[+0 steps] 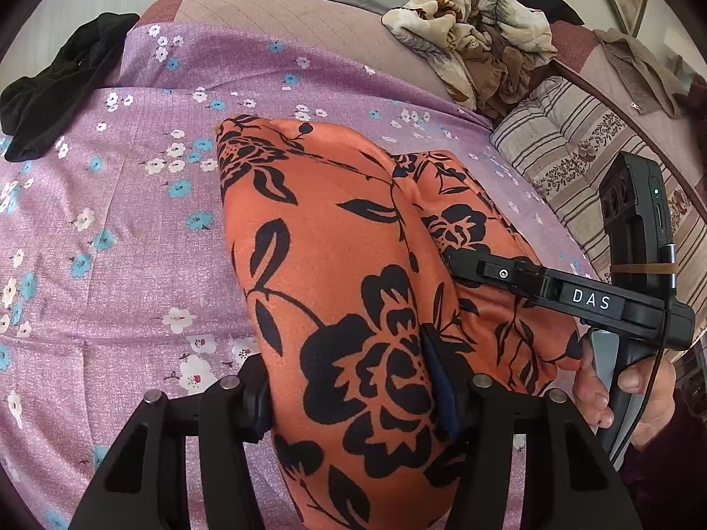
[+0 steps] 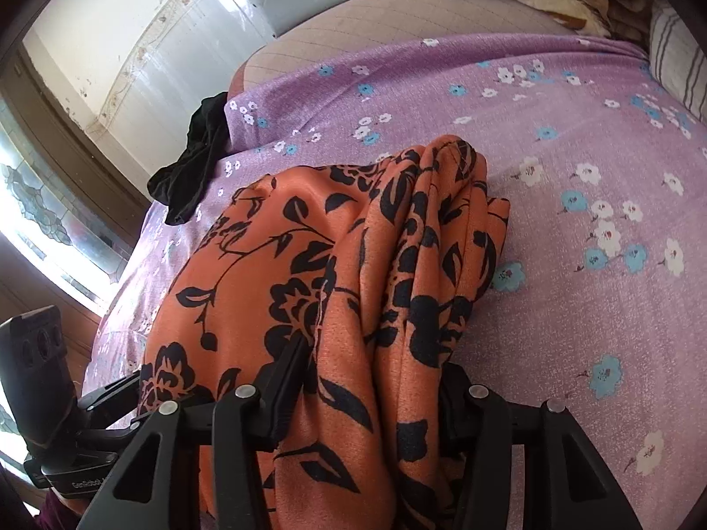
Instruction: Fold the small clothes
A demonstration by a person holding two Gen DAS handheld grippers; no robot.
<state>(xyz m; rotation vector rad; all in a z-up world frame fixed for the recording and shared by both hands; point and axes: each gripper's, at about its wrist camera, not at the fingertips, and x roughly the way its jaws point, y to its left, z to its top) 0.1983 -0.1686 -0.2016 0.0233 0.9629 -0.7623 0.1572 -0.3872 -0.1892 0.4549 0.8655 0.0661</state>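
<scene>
Both grippers are built of matte black plastic: the left gripper (image 1: 353, 402) and right gripper (image 2: 366, 397) show silver round pivot screws on angular linkages. "DAS" is printed in white on the right one, where a thin black cable is seen

Both wrist cameras look steeply down, close over the orange floral garment (image 1: 344, 291) on the purple bedsheet (image 2: 574, 141), which both views share.

I saw the garment (image 1: 336, 291) on the bed (image 1: 132, 229), dark cloth (image 1: 53, 88) far left, crumpled blanket (image 1: 477, 35) behind right.
</scene>
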